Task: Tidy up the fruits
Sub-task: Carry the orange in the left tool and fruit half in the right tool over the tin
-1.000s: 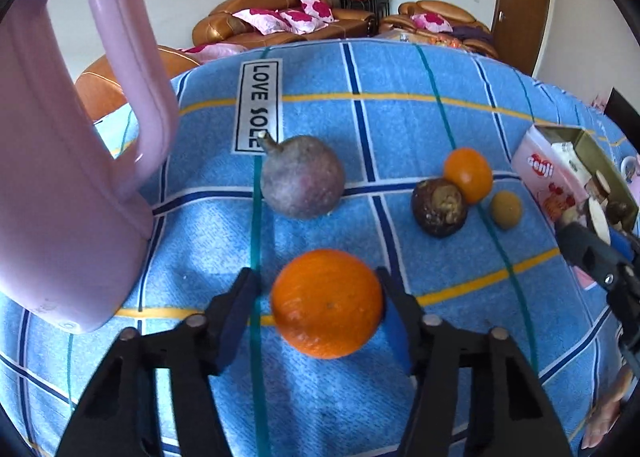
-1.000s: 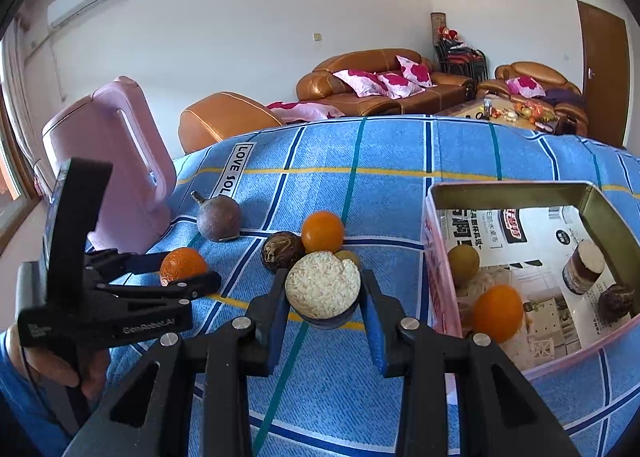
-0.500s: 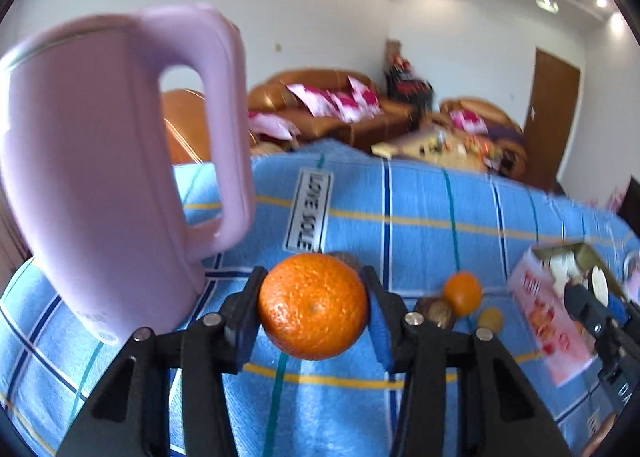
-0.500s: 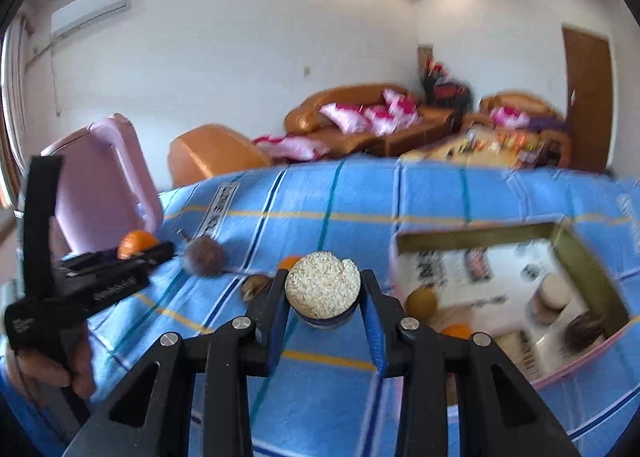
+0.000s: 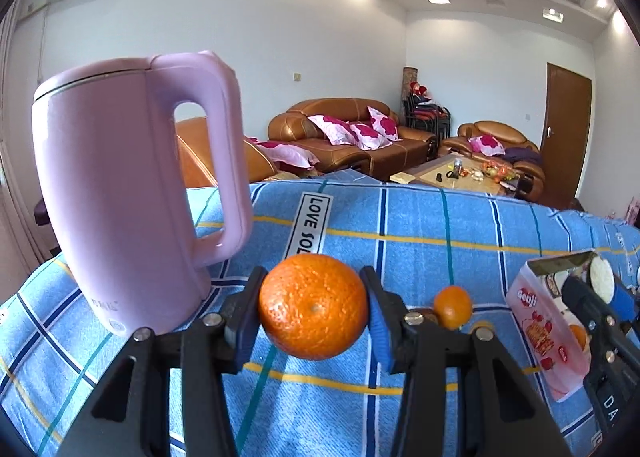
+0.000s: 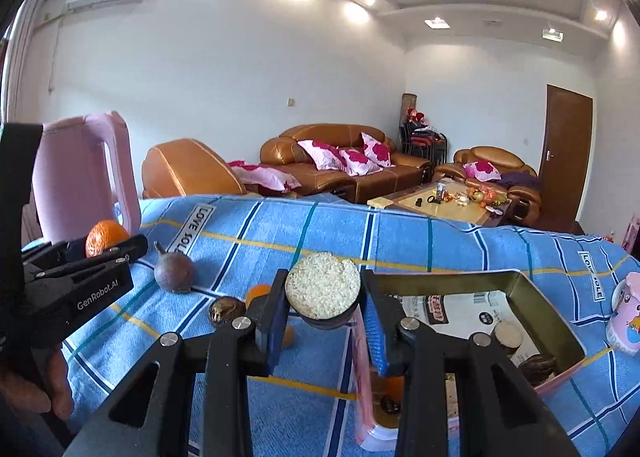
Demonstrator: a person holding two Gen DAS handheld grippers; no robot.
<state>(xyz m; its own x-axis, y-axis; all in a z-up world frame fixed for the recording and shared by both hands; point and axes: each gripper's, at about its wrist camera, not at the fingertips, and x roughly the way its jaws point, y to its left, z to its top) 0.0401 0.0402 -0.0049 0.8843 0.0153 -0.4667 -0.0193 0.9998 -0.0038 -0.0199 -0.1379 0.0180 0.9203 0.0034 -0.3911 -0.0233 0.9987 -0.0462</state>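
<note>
My left gripper (image 5: 313, 311) is shut on a large orange (image 5: 313, 307) and holds it above the blue striped cloth (image 5: 400, 229); the same orange (image 6: 105, 237) shows in the right wrist view. My right gripper (image 6: 323, 299) is shut on a round rice cake (image 6: 323, 285), just left of the open pink box (image 6: 532, 285). On the cloth lie a purple passion fruit (image 6: 175, 271), a dark brown fruit (image 6: 226, 309) and a small orange (image 5: 453, 306). The box holds an orange (image 6: 394, 385) and other items.
A tall pink kettle (image 5: 120, 193) stands at the left of the table. A pink cup (image 6: 626, 317) sits right of the box. A hand (image 6: 36, 385) holds the left gripper's handle. Sofas and a coffee table lie beyond the table's far edge.
The left gripper closed on the large orange and lifted it off the cloth, tilting up so the room shows. The right gripper tilted up a little, still gripping the rice cake.
</note>
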